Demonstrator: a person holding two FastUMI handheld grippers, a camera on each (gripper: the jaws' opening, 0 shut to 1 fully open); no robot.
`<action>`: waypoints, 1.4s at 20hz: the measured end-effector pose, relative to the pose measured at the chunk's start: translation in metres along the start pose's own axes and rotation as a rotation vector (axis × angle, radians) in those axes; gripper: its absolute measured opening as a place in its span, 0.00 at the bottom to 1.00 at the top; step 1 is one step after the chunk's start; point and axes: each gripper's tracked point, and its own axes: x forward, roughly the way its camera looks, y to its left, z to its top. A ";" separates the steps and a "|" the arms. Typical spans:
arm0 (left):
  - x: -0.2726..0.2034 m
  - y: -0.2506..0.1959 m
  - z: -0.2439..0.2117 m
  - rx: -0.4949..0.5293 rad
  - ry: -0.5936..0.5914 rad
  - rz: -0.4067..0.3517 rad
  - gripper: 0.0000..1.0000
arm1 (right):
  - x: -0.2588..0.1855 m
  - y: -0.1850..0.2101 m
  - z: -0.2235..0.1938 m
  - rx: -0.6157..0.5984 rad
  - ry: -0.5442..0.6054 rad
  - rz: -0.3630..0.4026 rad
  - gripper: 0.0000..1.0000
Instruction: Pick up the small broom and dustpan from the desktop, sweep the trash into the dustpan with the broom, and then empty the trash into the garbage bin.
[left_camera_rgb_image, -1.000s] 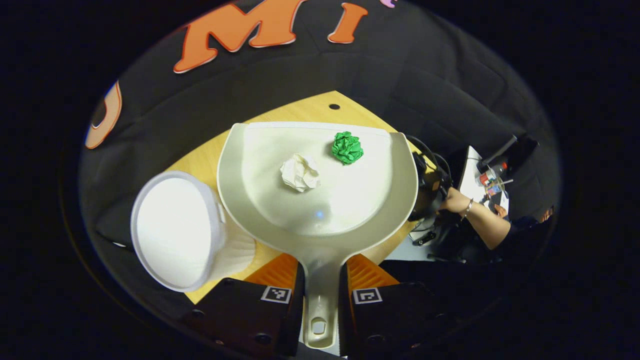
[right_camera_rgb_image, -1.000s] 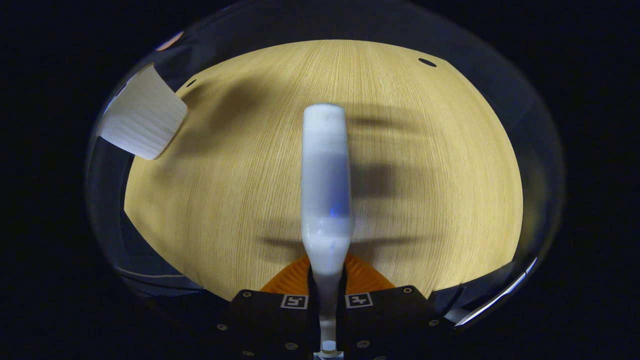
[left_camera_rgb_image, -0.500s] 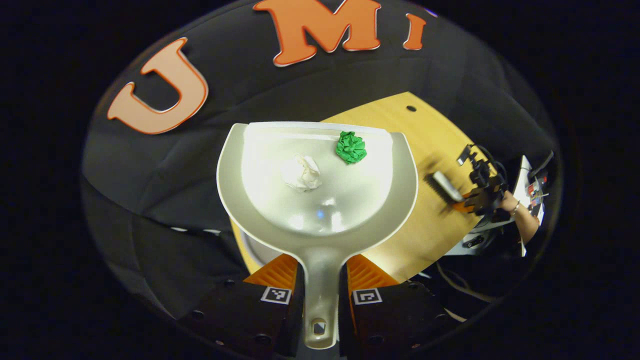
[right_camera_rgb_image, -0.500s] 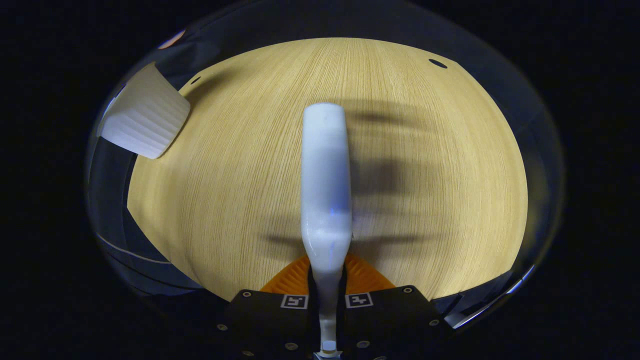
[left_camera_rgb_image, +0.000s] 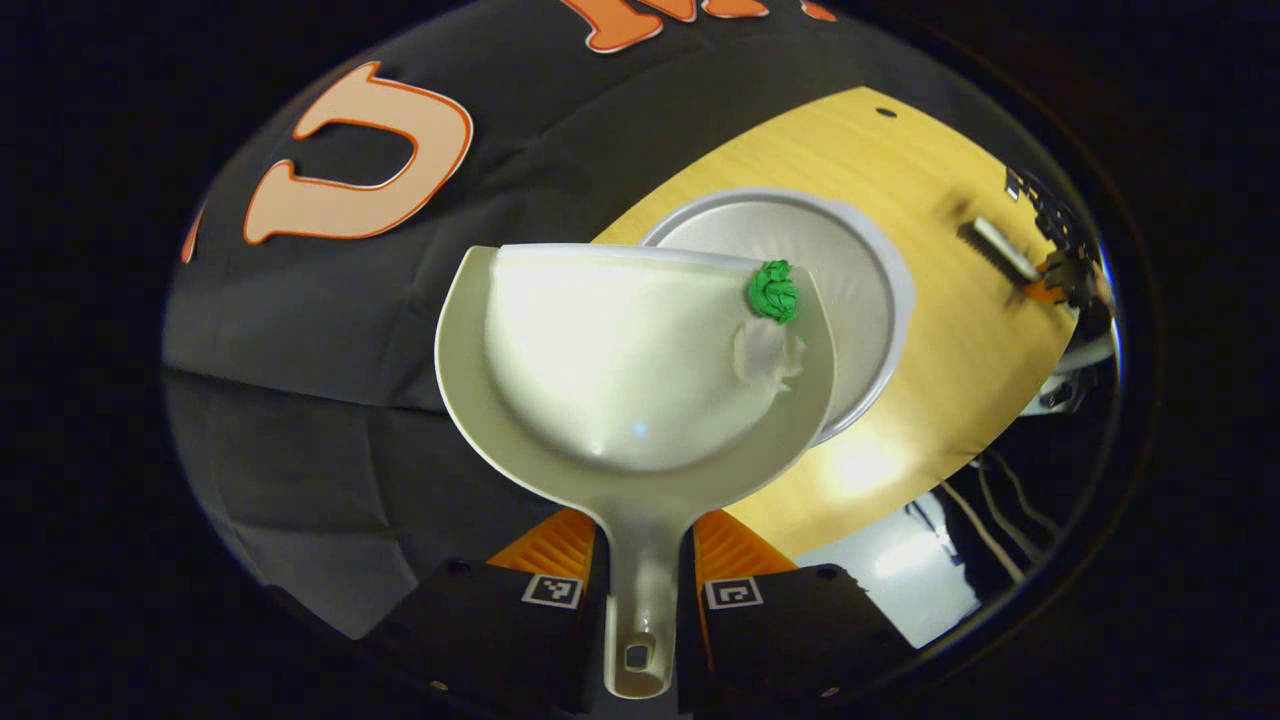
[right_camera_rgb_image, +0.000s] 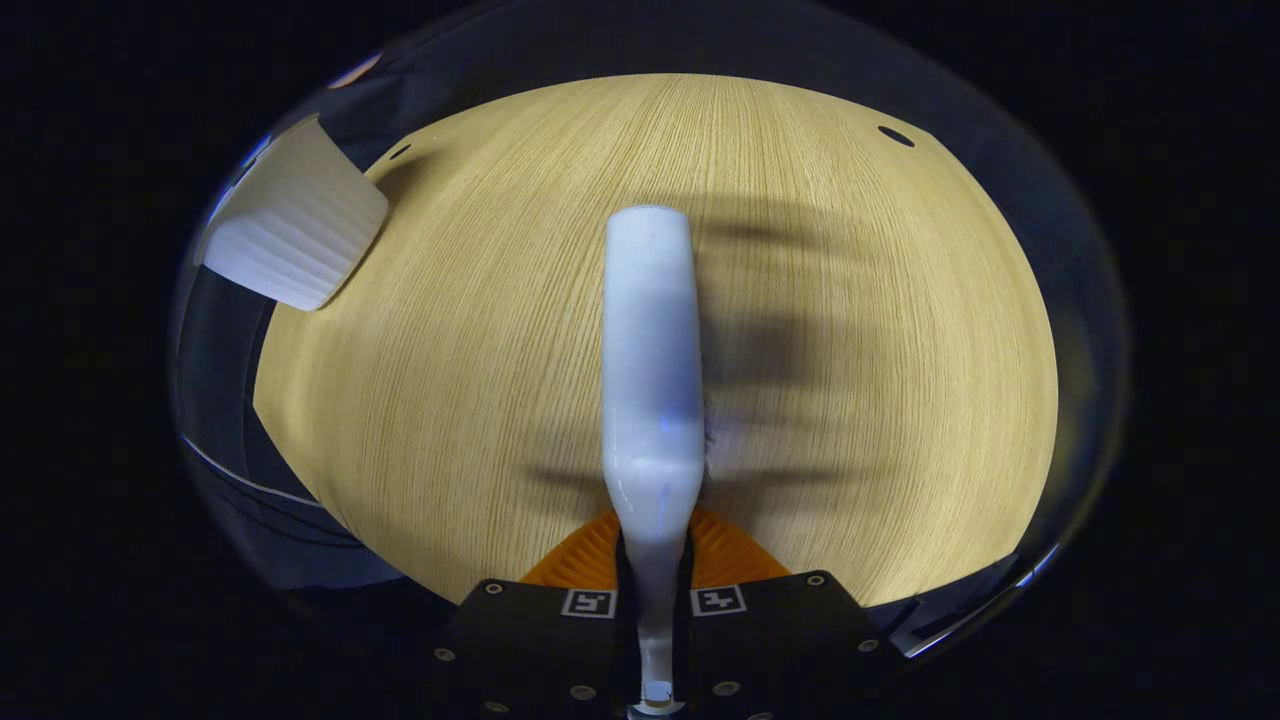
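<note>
We see left gripper (left_camera_rgb_image: 640, 590) pinching dustpan (left_camera_rgb_image: 610, 400) handle, bottom centre of left gripper view. Since a moment ago pan has rolled right over garbage bin (left_camera_rgb_image: 880, 300); both scraps slid to pan's right edge, centre-right of frame – we judge dumping underway. Right gripper (right_camera_rgb_image: 655, 600) pinches broom (right_camera_rgb_image: 650, 350), frame centre, above desktop (right_camera_rgb_image: 850, 400)

Count: one green paper ball (left_camera_rgb_image: 773, 291), one white paper ball (left_camera_rgb_image: 765, 352), one bin, one pan, one broom
</note>
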 end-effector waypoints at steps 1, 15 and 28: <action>0.002 0.005 -0.001 0.052 0.016 0.033 0.30 | 0.000 0.000 0.000 0.001 0.000 -0.002 0.12; 0.010 -0.015 0.006 0.088 -0.012 0.005 0.30 | 0.000 0.001 0.000 0.021 -0.003 0.001 0.13; -0.037 -0.045 0.085 -0.491 -0.447 -0.276 0.30 | -0.008 -0.001 0.002 0.045 -0.013 0.019 0.13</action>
